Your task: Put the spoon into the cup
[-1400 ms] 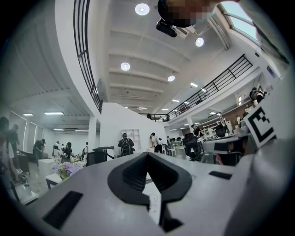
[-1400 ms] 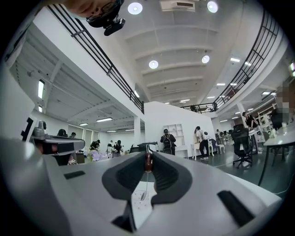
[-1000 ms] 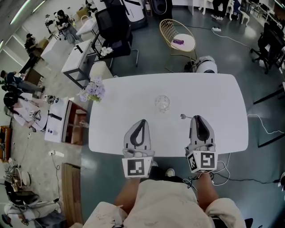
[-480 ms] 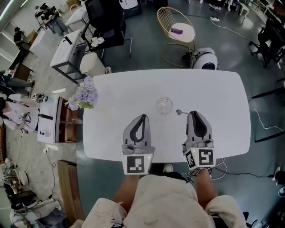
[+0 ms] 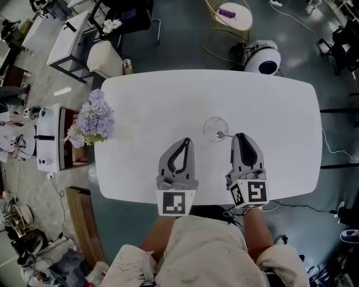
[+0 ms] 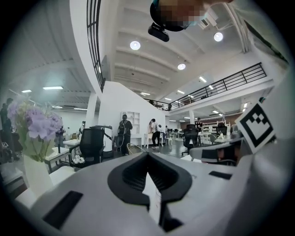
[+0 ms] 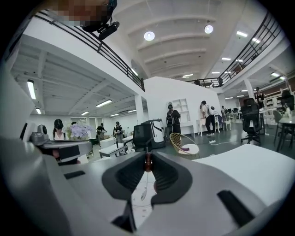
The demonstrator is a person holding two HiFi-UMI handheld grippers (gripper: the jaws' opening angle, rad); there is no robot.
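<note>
A clear glass cup stands near the middle of the white table. My right gripper is shut on the handle of a thin metal spoon, which reaches left from the jaws. The spoon's bowl is at the cup's near right rim. In the right gripper view the spoon's dark handle end sits pinched between the jaw tips of the right gripper, and the cup is hidden. My left gripper hovers just left of the cup, and its jaws meet with nothing in them.
A vase of purple flowers stands at the table's left edge, also in the left gripper view as flowers. A wicker chair and a round white device are beyond the far edge. Desks and people fill the room behind.
Both grippers have moved forward over the table toward the cup. The spoon's bowl has gone from well right of the cup to its rim.
</note>
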